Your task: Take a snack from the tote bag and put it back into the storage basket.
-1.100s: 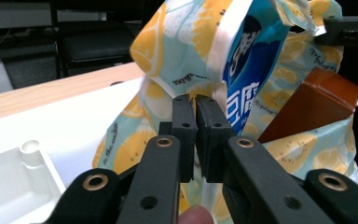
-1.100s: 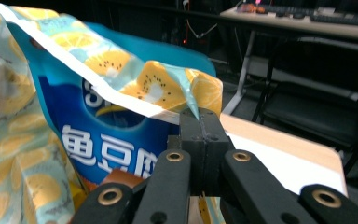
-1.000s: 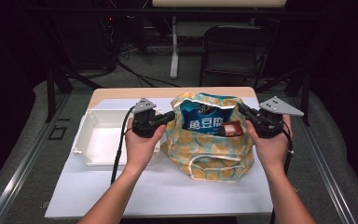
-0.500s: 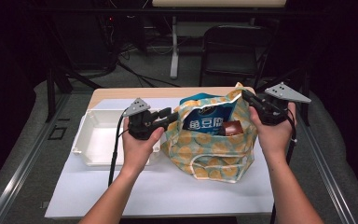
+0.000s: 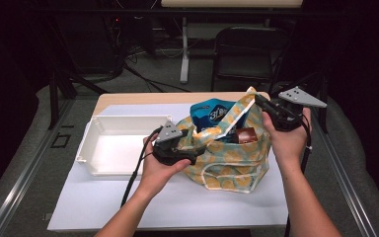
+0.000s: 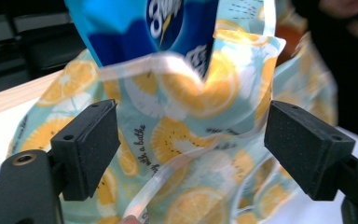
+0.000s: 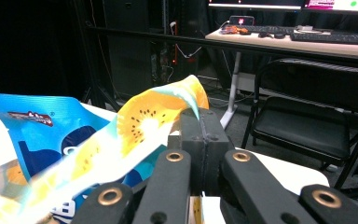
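Note:
A cloth bag (image 5: 232, 160) printed with orange slices stands mid-table, holding a blue snack packet (image 5: 211, 114) and a brown item (image 5: 246, 134). My right gripper (image 5: 259, 101) is shut on the bag's right rim and holds it raised; in the right gripper view the jaws (image 7: 200, 135) pinch the orange cloth (image 7: 161, 107), with the blue packet (image 7: 42, 133) beyond. My left gripper (image 5: 197, 148) is at the bag's lower left side and is open. In the left gripper view its pads (image 6: 91, 144) stand wide apart, with the bag's cloth (image 6: 186, 107) and the packet (image 6: 168, 23) between and ahead of them.
A white tray (image 5: 91, 150) sits left of the bag on the white table sheet (image 5: 128, 202). A black chair (image 5: 246, 54) and a desk leg stand beyond the table's far edge. The table's right edge is close to my right hand.
The right gripper has lifted the bag's rim up and back. The left gripper has dropped lower and nearer along the bag's left side, and the bag mouth gapes wider.

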`<state>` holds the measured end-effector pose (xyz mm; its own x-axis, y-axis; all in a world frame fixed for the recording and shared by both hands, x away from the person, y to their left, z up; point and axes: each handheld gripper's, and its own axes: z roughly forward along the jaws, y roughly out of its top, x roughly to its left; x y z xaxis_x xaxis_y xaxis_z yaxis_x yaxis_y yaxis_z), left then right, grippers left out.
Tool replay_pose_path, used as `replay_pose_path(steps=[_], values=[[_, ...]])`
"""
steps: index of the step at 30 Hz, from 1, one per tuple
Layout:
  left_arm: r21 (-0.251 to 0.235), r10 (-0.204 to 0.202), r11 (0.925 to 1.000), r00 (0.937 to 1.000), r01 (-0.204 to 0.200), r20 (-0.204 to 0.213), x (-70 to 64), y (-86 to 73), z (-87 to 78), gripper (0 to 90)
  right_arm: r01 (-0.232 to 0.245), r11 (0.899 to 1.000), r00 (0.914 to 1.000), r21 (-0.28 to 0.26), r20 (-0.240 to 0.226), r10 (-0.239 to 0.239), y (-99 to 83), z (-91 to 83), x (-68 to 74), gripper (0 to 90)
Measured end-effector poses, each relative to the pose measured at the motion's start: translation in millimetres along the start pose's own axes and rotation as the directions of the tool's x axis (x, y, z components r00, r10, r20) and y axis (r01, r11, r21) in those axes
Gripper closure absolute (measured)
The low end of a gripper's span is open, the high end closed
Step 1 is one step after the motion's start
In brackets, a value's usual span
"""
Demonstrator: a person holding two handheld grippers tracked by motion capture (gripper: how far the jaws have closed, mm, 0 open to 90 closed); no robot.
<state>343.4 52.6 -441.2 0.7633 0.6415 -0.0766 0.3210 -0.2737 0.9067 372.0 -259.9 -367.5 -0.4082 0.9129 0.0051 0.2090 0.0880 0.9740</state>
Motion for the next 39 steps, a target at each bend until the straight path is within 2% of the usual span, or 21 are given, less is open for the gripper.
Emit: replay_pose_path(steps=[2, 3, 5, 7, 9, 13, 15, 18, 21, 25, 28, 29, 30, 33, 35, 37, 39], values=[[0.0, -0.004, 1.0, 0.9992, 0.004, -0.04, -0.6, 0.3, 3.0, 20.6, 0.0, 1.0, 1.0, 0.003, -0.002, 0.0, -0.3, -0.1, 0.5, 90.0], [-0.01, -0.007, 0.9999, 0.9992, 0.006, -0.04, -0.1, 0.6, 2.7, 24.0, 0.003, 1.0, 1.0, 0.002, -0.005, -0.003, -0.5, -0.2, 0.5, 90.0], [-0.037, -0.003, 0.9993, 0.9997, 0.002, -0.025, 0.3, 0.7, -0.1, 29.7, 0.005, 1.0, 1.0, 0.0, -0.003, -0.005, -0.7, -0.6, 0.2, 90.0], [-0.05, 0.01, 0.9987, 0.9998, -0.011, -0.017, -0.1, -0.5, -2.8, 39.6, 0.005, 1.0, 1.0, -0.002, -0.002, -0.005, -0.7, -1.0, -0.6, 90.0], [-0.054, 0.007, 0.9985, 1.0, -0.007, -0.001, 0.5, -3.2, -4.9, 40.9, 0.001, 1.0, 1.0, -0.002, -0.004, -0.001, -0.9, -1.4, -1.7, 90.0], [-0.066, -0.005, 0.9978, 1.0, 0.005, -0.001, 3.0, -12.6, -8.6, 40.1, 0.001, 1.0, 1.0, -0.002, -0.001, -0.001, -3.0, -3.2, -3.3, 90.0], [-0.054, -0.003, 0.9985, 1.0, 0.004, 0.007, 3.2, -16.9, -7.9, 37.7, -0.003, 1.0, 1.0, -0.003, 0.001, 0.003, -4.3, -3.8, -3.9, 90.0], [-0.034, 0.012, 0.9993, 0.9999, -0.012, 0.011, -1.6, -19.0, -3.1, 27.0, -0.009, 1.0, 1.0, -0.005, -0.001, 0.009, -5.2, -4.3, -5.0, 90.0], [-0.016, 0.028, 0.9995, 0.9995, -0.028, 0.013, -8.3, -15.2, 5.0, 20.2, -0.007, 1.0, 1.0, -0.001, -0.001, 0.007, -6.2, -3.5, -3.5, 90.0], [-0.002, 0.04, 0.9992, 0.9991, -0.04, -0.012, -16.7, -7.3, 17.3, 16.0, -0.005, 1.0, 1.0, 0.0, -0.005, 0.005, -7.6, -2.1, -0.7, 90.0], [0.036, 0.065, 0.9974, 0.9942, -0.062, -0.085, -21.7, -4.3, 27.3, 18.9, -0.003, 1.0, 1.0, 0.004, -0.008, 0.003, -8.2, -1.7, 0.2, 90.0], [0.048, 0.064, 0.9971, 0.9916, -0.059, -0.112, -21.8, -4.0, 29.9, 22.6, -0.002, 1.0, 1.0, 0.005, -0.01, 0.002, -8.2, -1.7, 0.5, 90.0], [0.046, 0.056, 0.9976, 0.9921, -0.051, -0.113, -20.8, -4.1, 30.7, 28.5, -0.004, 1.0, 0.9999, 0.003, -0.009, 0.004, -8.4, -1.8, 1.0, 90.0], [0.027, 0.043, 0.9988, 0.995, -0.041, -0.09, -17.0, -2.9, 27.3, 51.6, 0.006, 1.0, 0.9999, 0.003, -0.016, -0.006, -8.2, -3.0, 2.2, 90.0], [0.033, 0.047, 0.9985, 0.9955, -0.044, -0.083, -13.4, -1.3, 24.2, 69.9, 0.014, 1.0, 0.9997, 0.0, -0.02, -0.014, -7.8, -4.6, 2.9, 90.0], [0.038, 0.026, 0.999, 0.9982, -0.024, -0.053, -7.0, 0.1, 20.2, 87.8, 0.018, 1.0, 0.9996, -0.004, -0.023, -0.018, -7.4, -6.0, 3.1, 90.0], [0.018, 0.008, 0.9998, 0.9996, -0.008, -0.027, -0.7, 1.9, 12.9, 90.0, 0.019, 1.0, 0.9996, -0.008, -0.02, -0.02, -7.1, -7.0, 2.7, 90.0]])
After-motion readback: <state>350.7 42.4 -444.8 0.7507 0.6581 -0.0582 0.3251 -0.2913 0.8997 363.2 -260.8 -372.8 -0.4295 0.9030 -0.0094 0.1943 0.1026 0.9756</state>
